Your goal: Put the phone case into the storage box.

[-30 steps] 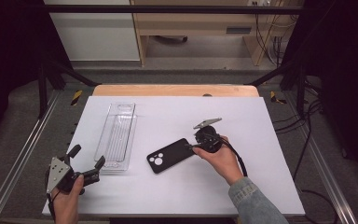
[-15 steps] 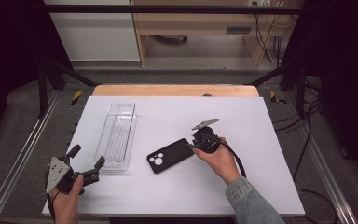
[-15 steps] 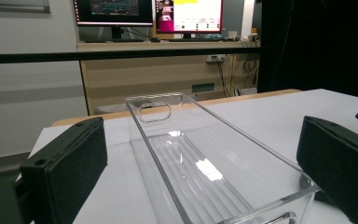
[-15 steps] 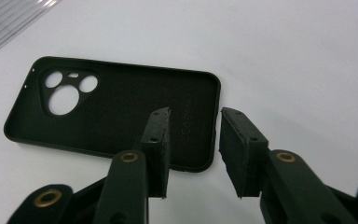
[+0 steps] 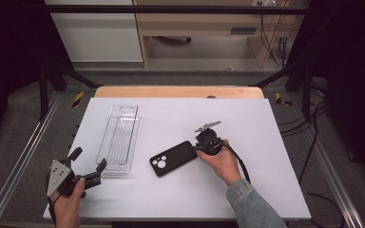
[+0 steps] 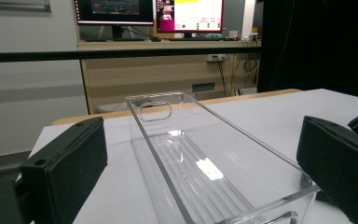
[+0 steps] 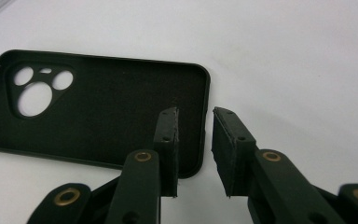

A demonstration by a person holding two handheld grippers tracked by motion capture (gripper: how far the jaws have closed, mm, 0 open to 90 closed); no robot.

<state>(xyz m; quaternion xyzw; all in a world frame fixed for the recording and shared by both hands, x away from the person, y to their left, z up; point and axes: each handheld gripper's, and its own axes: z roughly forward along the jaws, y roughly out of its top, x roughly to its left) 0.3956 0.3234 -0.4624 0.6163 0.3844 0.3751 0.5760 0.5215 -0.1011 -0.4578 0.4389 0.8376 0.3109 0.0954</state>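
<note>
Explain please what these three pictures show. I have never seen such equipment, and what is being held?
A person sits at a white table and holds one grasping tool in each hand. One picture looks down from above; the other two come from cameras on the tools. The left tool, open, faces a clear plastic tray. The right tool has just been closing around the short edge of a black phone case; its pads do not press it yet, so nothing is held.
</note>
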